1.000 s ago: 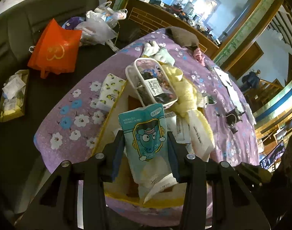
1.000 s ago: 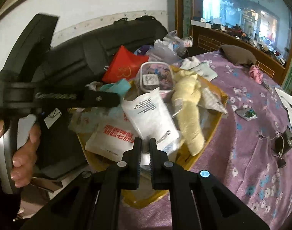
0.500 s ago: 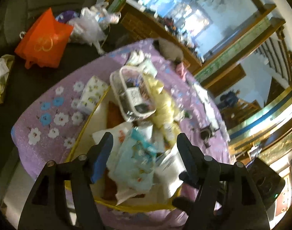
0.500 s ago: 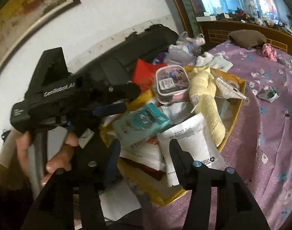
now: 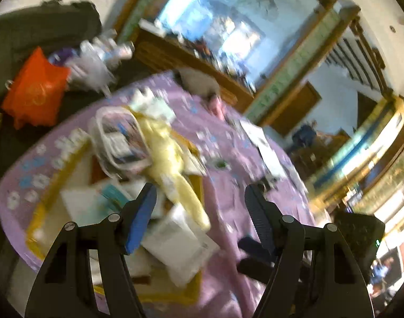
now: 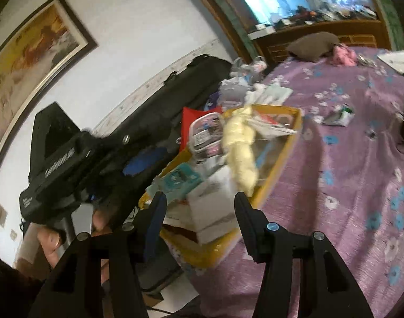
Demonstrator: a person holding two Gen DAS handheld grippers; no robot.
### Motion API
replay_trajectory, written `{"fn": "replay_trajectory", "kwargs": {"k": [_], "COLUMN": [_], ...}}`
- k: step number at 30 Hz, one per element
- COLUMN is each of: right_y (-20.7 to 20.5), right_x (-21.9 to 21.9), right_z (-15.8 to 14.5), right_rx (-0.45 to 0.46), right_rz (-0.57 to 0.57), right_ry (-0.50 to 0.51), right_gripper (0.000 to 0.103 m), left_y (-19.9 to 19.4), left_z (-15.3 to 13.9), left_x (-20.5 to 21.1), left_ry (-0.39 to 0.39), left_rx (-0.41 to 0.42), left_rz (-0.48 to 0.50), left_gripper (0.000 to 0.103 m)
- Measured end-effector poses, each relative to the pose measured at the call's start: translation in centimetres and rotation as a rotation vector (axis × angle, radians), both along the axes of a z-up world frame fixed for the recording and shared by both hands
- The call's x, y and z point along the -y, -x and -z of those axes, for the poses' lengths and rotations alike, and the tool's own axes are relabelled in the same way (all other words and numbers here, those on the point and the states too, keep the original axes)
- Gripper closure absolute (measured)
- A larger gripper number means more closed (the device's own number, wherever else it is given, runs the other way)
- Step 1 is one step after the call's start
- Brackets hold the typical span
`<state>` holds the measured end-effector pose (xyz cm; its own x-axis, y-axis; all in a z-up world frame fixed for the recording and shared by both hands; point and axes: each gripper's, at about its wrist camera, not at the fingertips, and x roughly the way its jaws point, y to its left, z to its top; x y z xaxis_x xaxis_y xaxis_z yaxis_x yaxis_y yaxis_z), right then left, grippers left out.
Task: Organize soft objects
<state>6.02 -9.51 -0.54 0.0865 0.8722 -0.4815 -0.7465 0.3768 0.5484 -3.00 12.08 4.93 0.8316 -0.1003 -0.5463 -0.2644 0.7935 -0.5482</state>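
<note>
A yellow tray on the table holds a heap of soft things. A pale yellow towel lies across it beside a clear plastic tub. A teal packet and a white packet rest at the tray's near end. My left gripper hovers open above the tray's near right edge, with nothing between its pads. My right gripper is open just short of the white packet and touches nothing. In the right wrist view, a hand holds the left gripper's body left of the tray.
A purple flowered cloth covers the table. On it lie a small green packet, a pink thing, a brown cloth and papers. An orange bag and plastic bags sit on dark furniture behind.
The left gripper let go of the teal packet, opened wide and drew back upward. The right gripper opened off the white packet and swung aside. Both packets now lie in the tray.
</note>
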Motion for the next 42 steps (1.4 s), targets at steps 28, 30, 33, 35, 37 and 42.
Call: {"fn": "replay_trajectory", "kwargs": {"k": [28,30,33,35,37,42], "right_y": [-11.7,-12.7,-14.7,-16.3,-18.5,-23.0], "right_x": [4.1,3.3,2.2,1.7,1.1,-1.3], "right_z": [3.4,3.5,3.7,4.1,4.7,7.0], "right_rx": [-0.210,-0.209,-0.212,-0.234,-0.255,-0.323], "right_rz": [0.199,0.202,0.238,0.274,0.325,0.394], "right_ry": [0.077,0.101,0.150,0.169,0.196,0.245], "right_gripper": [0.051,0.051,0.052,0.060,0.069,0.075], "left_y": [-5.8,-6.1,-6.4,-6.6,-6.8,-6.7], "left_z": [1.9,2.0,2.1,2.1,2.1,2.3], "left_x": [4.3,4.1,3.6,3.2,2.8,1.9], "left_ry": [-0.036,-0.022,-0.017,-0.001,0.010,0.054], "left_rx": [-0.083,-0.078,-0.073,-0.068,-0.060,-0.057], "left_rz": [0.149,0.161,0.170,0.183,0.193,0.199], "left_gripper": [0.033,0.033,0.033,0.033,0.033,0.033]}}
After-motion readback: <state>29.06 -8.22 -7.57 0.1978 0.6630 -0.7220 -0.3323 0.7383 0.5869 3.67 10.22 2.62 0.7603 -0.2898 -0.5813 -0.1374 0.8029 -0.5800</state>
